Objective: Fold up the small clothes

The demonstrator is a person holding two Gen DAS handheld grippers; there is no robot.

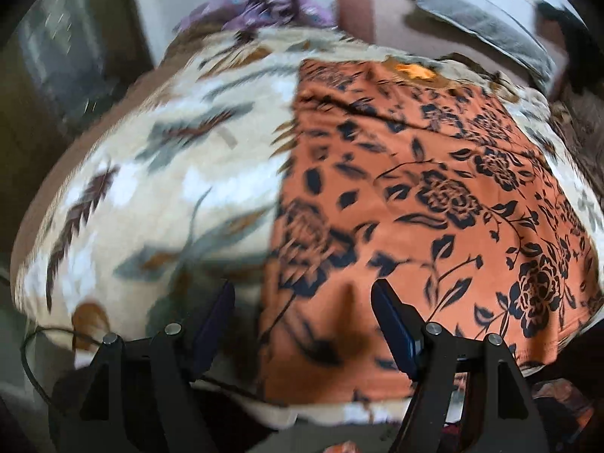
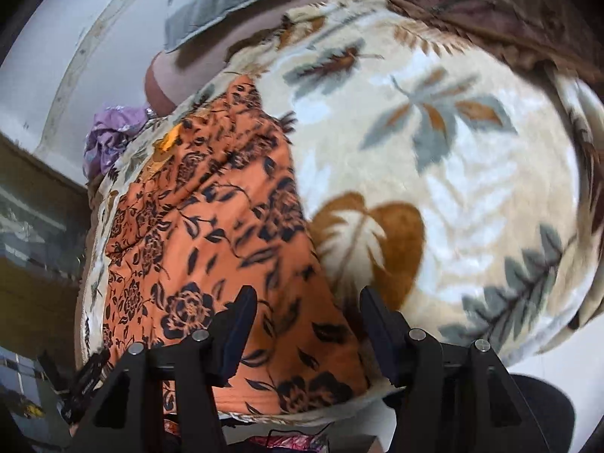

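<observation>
Cream leaf-print blanket [image 1: 143,173] covers the bed under both tools. Left gripper [image 1: 302,313] hangs with jaws apart and empty over the near edge of the orange floral garment [image 1: 415,196]; right gripper [image 2: 307,317] likewise spread, gripping nothing (both views are blurred). Purple cloth [image 2: 109,132] lies bunched beyond the garment's far end.

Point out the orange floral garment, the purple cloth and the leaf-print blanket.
orange floral garment [image 1: 434,204]: left wrist view, its middle.
purple cloth [image 2: 109,132]: right wrist view, crumpled centre.
leaf-print blanket [image 2: 472,173]: right wrist view, bare cream area.
</observation>
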